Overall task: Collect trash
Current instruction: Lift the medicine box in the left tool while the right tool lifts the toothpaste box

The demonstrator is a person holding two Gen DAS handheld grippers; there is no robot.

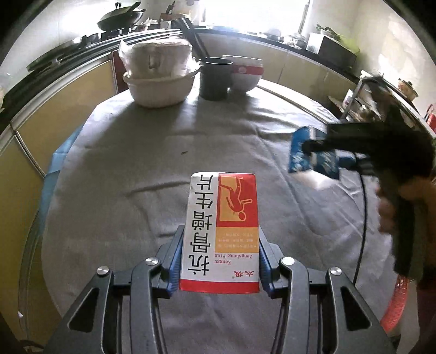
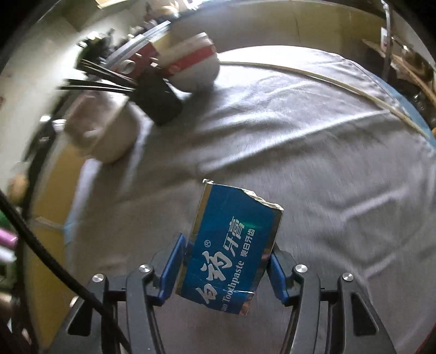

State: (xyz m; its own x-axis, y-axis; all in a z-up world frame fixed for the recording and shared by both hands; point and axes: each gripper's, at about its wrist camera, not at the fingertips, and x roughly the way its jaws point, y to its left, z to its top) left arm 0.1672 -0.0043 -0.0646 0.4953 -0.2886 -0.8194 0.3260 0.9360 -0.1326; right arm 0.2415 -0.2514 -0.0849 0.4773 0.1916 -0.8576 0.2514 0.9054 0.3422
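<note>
My left gripper [image 1: 220, 245] is shut on a white and red medicine box [image 1: 222, 228] with black Chinese characters, held above the grey tablecloth [image 1: 136, 163]. My right gripper [image 2: 226, 261] is shut on a torn blue toothpaste box [image 2: 231, 245], also held above the cloth. In the left wrist view the right gripper [image 1: 310, 148] shows at the right, blurred, with the blue toothpaste box [image 1: 299, 158] between its fingers.
At the far edge of the round table stand a white tub with a bagged bowl [image 1: 158, 70], a black cup with chopsticks [image 1: 215, 79] and a white and red bowl [image 1: 245, 73]. Kitchen counters with a wok [image 1: 120, 16] lie behind. A red-rimmed basket [image 1: 395, 307] sits low right.
</note>
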